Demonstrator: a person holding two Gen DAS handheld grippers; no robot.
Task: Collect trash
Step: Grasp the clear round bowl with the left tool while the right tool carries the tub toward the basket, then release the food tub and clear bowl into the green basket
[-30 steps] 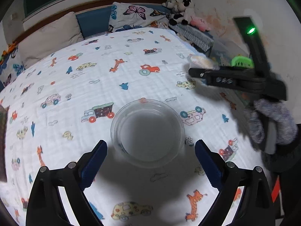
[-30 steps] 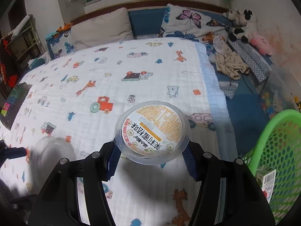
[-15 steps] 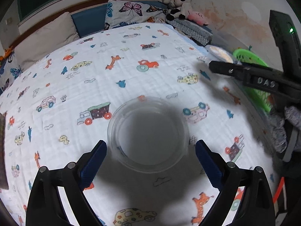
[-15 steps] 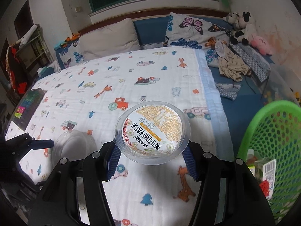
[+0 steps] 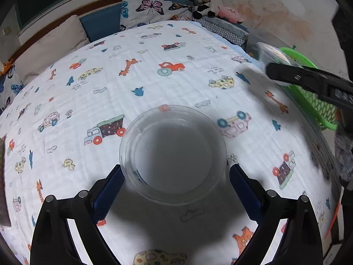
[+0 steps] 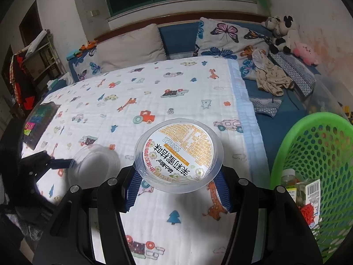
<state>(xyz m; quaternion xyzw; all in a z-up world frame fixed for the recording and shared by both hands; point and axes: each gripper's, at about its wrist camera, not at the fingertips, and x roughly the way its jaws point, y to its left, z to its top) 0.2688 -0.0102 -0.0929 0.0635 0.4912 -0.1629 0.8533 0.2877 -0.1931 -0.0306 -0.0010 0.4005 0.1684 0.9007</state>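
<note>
My left gripper (image 5: pixel 174 187) is shut on a clear plastic bowl (image 5: pixel 173 153), held above the bed; the blue pads touch its sides. The bowl also shows in the right wrist view (image 6: pixel 93 165). My right gripper (image 6: pixel 177 191) is shut on a labelled plastic cup (image 6: pixel 178 154) with an orange and white lid, held above the bed's right edge. It shows small in the left wrist view (image 5: pixel 274 55). A green mesh basket (image 6: pixel 320 154) stands at the right with a bottle (image 6: pixel 289 177) and a carton (image 6: pixel 308 192) inside.
The bed has a white cartoon-print blanket (image 6: pixel 154 92). Pillows (image 6: pixel 132 46) and plush toys (image 6: pixel 284 37) lie at the headboard. Crumpled clothes (image 6: pixel 271 77) lie on the blue sheet right of the blanket. A dark tablet-like object (image 6: pixel 39 119) lies at the bed's left edge.
My right gripper has carried the labelled cup to the right and up, nearer the green basket. My left gripper still holds the clear bowl, shifted slightly.
</note>
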